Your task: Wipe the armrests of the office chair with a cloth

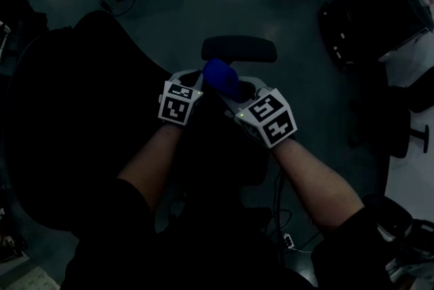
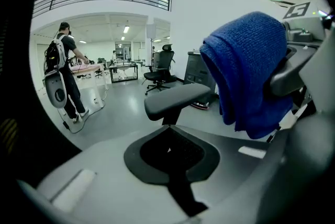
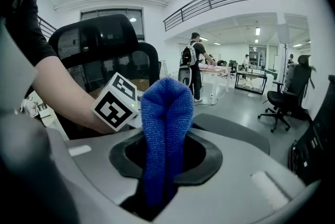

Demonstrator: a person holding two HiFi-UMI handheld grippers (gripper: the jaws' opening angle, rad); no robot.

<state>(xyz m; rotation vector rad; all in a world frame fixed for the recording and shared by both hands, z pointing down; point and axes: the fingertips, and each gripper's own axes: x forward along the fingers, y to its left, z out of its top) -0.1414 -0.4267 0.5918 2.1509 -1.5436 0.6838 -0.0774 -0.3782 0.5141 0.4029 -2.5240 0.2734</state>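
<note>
Now the cloth (image 1: 220,77) is held tight in the right gripper (image 1: 234,93), near the armrest (image 1: 239,49), at its 6 o'clock. The left gripper (image 1: 192,84) is closed on nothing. Wiping seems not yet begun. Next, the cloth likely needs to be pressed onto the armrest and rubbed along it.

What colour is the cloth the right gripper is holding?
Solid blue textured cloth, clearest in the right gripper view.
</note>
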